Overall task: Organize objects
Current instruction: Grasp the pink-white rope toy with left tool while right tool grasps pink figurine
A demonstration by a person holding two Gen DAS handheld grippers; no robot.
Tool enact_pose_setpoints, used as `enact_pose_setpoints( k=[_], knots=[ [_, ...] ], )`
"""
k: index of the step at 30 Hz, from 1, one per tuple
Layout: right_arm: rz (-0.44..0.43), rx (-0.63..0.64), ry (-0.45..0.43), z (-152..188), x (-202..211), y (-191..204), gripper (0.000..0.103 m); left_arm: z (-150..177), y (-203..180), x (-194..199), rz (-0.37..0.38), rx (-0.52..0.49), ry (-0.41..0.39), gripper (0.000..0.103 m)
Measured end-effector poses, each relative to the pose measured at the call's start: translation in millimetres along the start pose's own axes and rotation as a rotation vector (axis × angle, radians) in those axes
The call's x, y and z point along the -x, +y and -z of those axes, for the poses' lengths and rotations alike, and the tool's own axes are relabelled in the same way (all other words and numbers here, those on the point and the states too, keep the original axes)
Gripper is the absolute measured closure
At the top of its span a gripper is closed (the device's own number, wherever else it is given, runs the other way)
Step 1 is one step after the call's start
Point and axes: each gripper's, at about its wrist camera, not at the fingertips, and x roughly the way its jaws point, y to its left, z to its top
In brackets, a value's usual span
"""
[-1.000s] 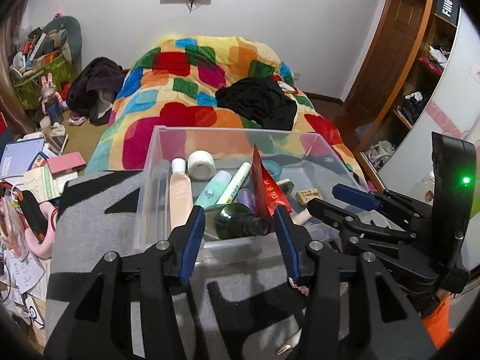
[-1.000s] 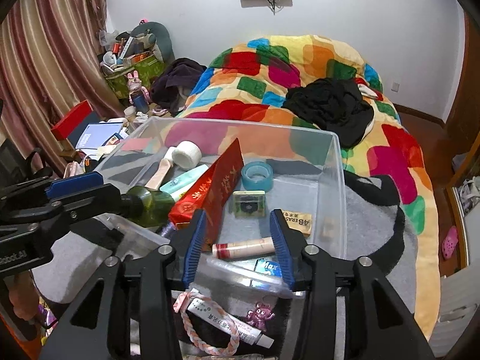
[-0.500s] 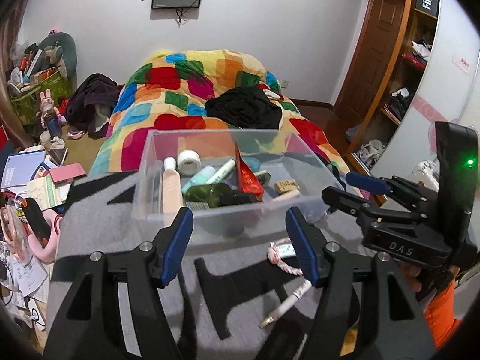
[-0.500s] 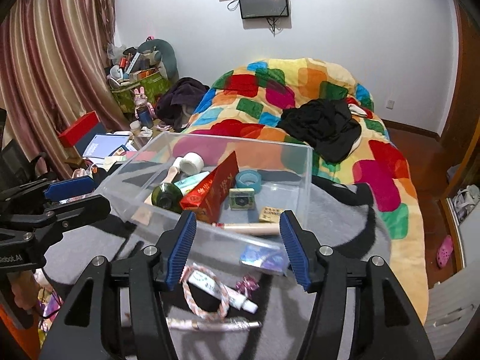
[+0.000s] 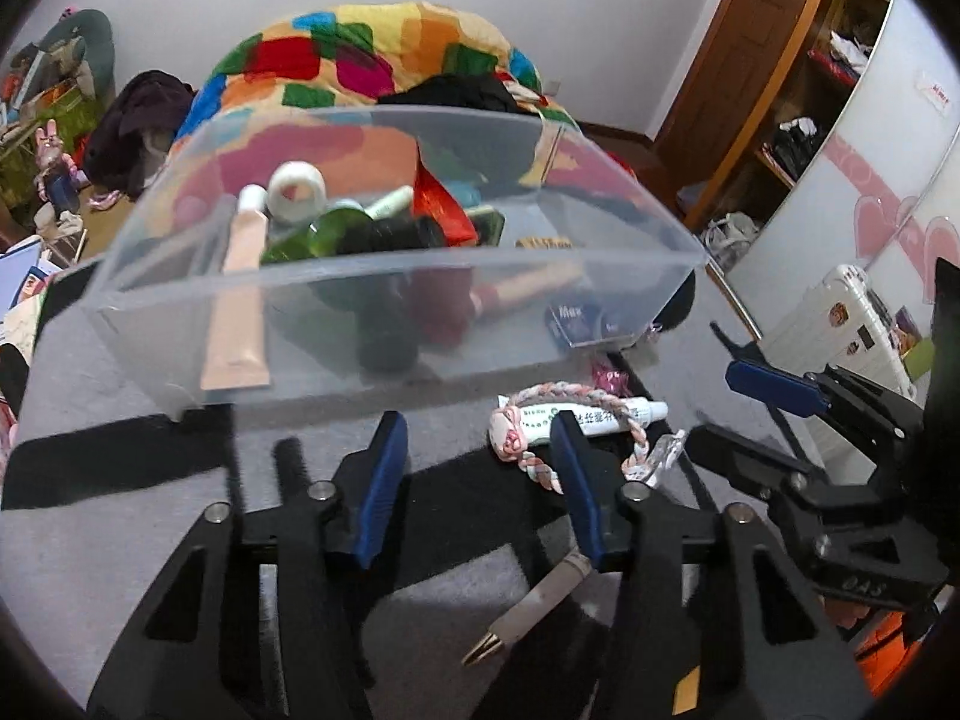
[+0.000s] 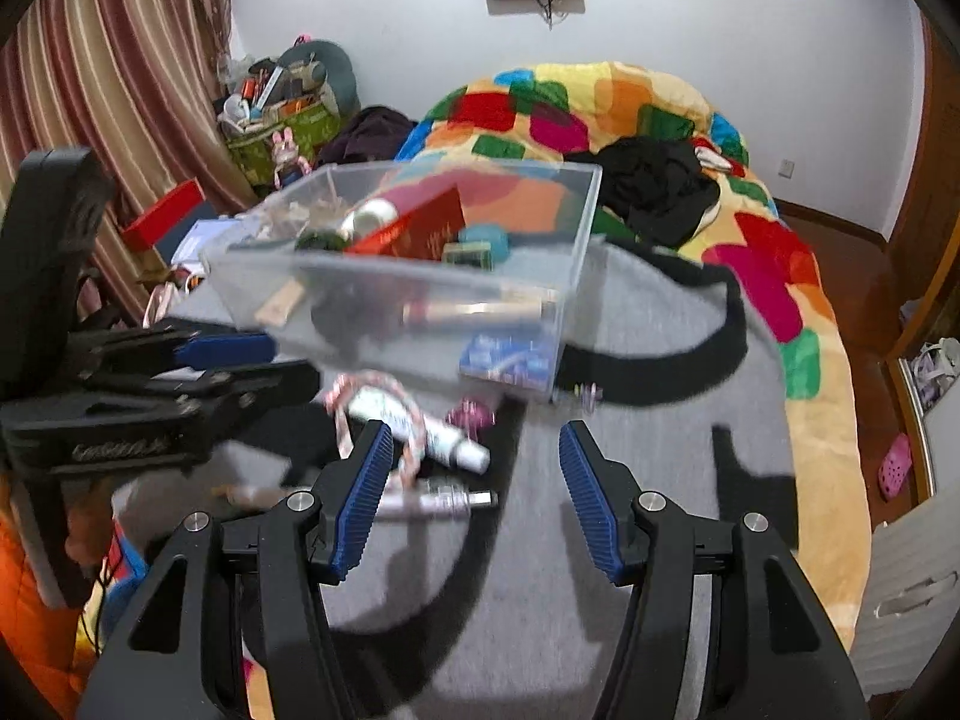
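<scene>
A clear plastic bin (image 5: pixel 180 294) (image 6: pixel 576 252) sits on a grey and black blanket (image 5: pixel 108 516). It holds a green bottle (image 5: pixel 312 237), a beige tube (image 5: pixel 240 300), a white tape roll (image 5: pixel 297 183), a red packet (image 6: pixel 420 228) and other small items. In front of it lie a white tube (image 5: pixel 606 414) (image 6: pixel 420 426) inside a braided pink cord (image 5: pixel 528 456), a pink charm (image 6: pixel 471 414) and a metal pen-like item (image 5: pixel 528 606) (image 6: pixel 438 501). My left gripper (image 5: pixel 477 468) is open and empty near the cord. My right gripper (image 6: pixel 474 480) is open and empty above the blanket.
A bed with a colourful patchwork quilt (image 6: pixel 600 102) and black clothes (image 6: pixel 654 180) lies behind the bin. Clutter and a striped curtain (image 6: pixel 108 78) stand at the left. A wooden door and shelves (image 5: pixel 780 72) and a white case (image 5: pixel 840 312) are at the right.
Both grippers have pulled back from the bin and dipped toward the blanket; the tube, cord and pen now lie just beyond the fingertips. Both stay open and empty.
</scene>
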Motion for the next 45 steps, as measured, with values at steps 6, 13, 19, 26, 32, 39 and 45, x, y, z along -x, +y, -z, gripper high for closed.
enact_pose_setpoints(
  k=[6, 13, 19, 26, 32, 39, 45],
  knots=[
    [0.011, -0.026, 0.027, 9, -8, -14, 0.049, 5, 7, -17, 0.036, 0.041, 0.043, 0.066],
    [-0.013, -0.031, 0.038, 2, -16, -17, 0.049, 5, 8, -15, 0.067, 0.042, 0.033, 0.093],
    [-0.043, 0.014, 0.053, -3, -25, -5, 0.05, 11, 16, -4, 0.05, 0.054, 0.002, 0.093],
    [-0.074, -0.085, 0.076, -15, -39, -15, 0.063, 24, 38, 27, -0.003, 0.098, -0.057, 0.093],
    [-0.054, -0.134, 0.108, -21, -57, -19, 0.073, 25, 49, 48, -0.014, 0.123, -0.108, 0.093],
    [0.007, -0.013, 0.107, -19, -57, 3, 0.084, 18, 52, 67, -0.009, 0.135, -0.166, 0.093],
    [0.034, 0.034, 0.087, -15, -50, 15, 0.095, 3, 58, 85, -0.016, 0.154, -0.219, 0.093]
  ],
)
